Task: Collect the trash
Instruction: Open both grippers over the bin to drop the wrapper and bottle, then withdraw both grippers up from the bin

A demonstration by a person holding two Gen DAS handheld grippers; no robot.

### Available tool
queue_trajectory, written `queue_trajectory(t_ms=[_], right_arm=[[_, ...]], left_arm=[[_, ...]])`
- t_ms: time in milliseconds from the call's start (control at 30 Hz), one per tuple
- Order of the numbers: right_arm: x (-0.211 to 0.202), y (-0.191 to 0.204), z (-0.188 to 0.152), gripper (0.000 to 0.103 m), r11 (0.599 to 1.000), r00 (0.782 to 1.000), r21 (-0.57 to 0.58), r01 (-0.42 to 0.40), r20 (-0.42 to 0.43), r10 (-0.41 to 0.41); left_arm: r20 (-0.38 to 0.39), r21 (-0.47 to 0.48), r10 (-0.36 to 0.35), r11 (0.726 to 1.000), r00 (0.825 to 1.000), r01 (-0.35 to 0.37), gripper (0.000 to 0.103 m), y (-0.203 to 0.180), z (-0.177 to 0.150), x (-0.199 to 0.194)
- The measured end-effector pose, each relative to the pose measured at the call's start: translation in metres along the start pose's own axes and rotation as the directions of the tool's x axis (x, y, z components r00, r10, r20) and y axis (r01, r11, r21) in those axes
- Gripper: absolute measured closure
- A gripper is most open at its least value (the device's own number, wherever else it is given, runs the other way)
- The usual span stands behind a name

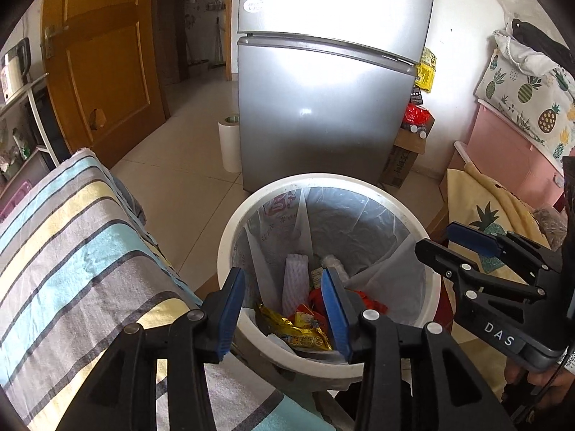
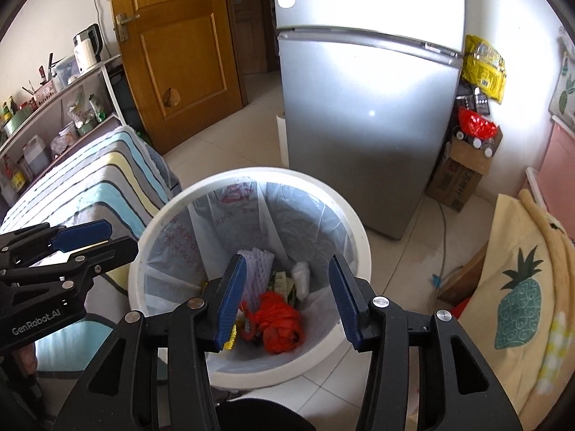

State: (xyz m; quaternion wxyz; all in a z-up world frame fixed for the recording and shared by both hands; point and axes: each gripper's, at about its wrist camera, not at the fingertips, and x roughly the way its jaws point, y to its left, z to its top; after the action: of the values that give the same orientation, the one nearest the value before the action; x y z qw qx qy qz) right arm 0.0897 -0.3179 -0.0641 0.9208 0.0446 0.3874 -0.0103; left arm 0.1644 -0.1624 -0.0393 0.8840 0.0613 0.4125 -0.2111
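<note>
A white round bin [image 1: 230, 237] [image 2: 359, 237] lined with a clear plastic bag stands on the tiled floor. Inside it lie a white foam net [image 1: 294, 276] [image 2: 257, 262], an orange-red bag [image 2: 280, 319], a yellow snack wrapper [image 1: 302, 334] and a crumpled white cup [image 2: 301, 276]. My left gripper [image 1: 282, 276] [image 2: 111, 237] hangs over the bin's left side, open, with nothing between its blue pads. Over the bin's right side hangs my right gripper [image 2: 286, 262] [image 1: 442, 240], also open and holding nothing.
A silver fridge [image 1: 323, 107] stands right behind the bin. A striped cloth-covered surface [image 1: 72, 251] lies on the left, a yellow pineapple blanket [image 2: 521, 287] on the right. A paper roll [image 1: 230, 143], a cardboard box [image 2: 463, 172] and a shelf [image 2: 54, 107] line the edges.
</note>
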Motion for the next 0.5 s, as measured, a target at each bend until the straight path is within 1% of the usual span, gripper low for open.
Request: queue_trajectory(t_ms=[133,233,433,500], right_arm=[[-0.021,0.008,-0.002,0.054,1.000,0.999,0.007,-0.003,0.045,0.002],[-0.037,0.013,-0.006,0.054,1.000,0.997,0.022,-0.020,0.074,0.018],[-0.069,0.020,-0.018,0.054,0.999,0.992,0.044,-0.006,0.127,0.000],[-0.079,0.025,-0.022,0.054,0.999,0.989,0.035,0.017,0.145,-0.022]], left_arm=[[0.045,-0.001,0.012,1.000,0.999,-0.012,0.059,-0.001,-0.002,-0.020],[0.077,-0.010,0.017,1.000,0.997,-0.016,0.059,-0.002,-0.006,-0.035],[0.135,0.008,0.052,0.999,0.989,-0.053,0.059,-0.008,-0.020,-0.064],[0.153,0.006,0.053,0.998,0.987,-0.055,0.059,-0.011,-0.025,-0.074]])
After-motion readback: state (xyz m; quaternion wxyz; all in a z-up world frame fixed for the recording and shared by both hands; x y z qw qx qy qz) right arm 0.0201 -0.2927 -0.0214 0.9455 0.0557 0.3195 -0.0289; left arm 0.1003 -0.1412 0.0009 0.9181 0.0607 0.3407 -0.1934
